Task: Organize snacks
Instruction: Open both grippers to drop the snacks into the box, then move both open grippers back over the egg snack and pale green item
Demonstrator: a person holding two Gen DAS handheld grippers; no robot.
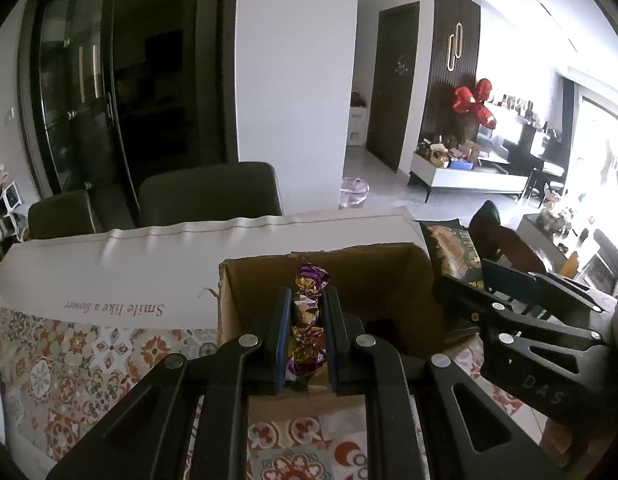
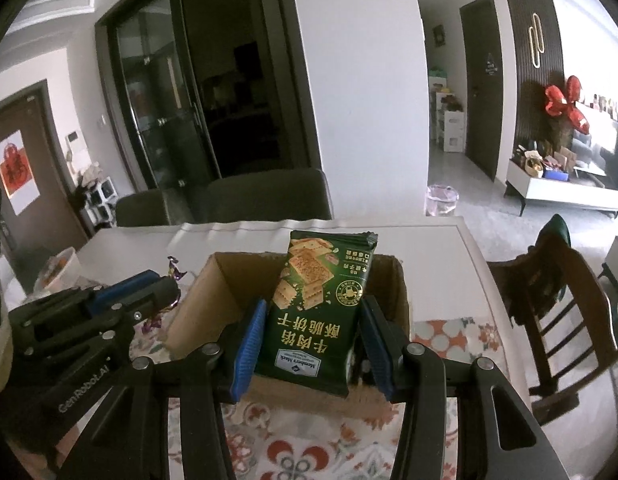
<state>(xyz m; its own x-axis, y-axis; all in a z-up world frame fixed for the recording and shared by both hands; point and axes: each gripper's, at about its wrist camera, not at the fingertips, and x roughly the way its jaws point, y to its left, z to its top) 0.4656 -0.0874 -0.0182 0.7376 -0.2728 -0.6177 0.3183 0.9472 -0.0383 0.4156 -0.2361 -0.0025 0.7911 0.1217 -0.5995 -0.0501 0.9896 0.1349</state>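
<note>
Snacks are both up in the air over the cardboard box point(image 2: 229, 296), which sits on the patterned surface point(image 1: 89, 364) beside a white gift box point(image 1: 109, 272). Right tongs point(image 2: 313, 344) are clamped on a green cracker pack point(image 2: 317, 304), held upright above the box opening. Left tongs point(image 1: 305, 340) are pinched tight on a little string of purple foil candies point(image 1: 307, 320).

The cardboard box point(image 2: 229, 284) floor is hidden behind the green cracker packet point(image 2: 317, 308) and both tools' fingers.
</note>
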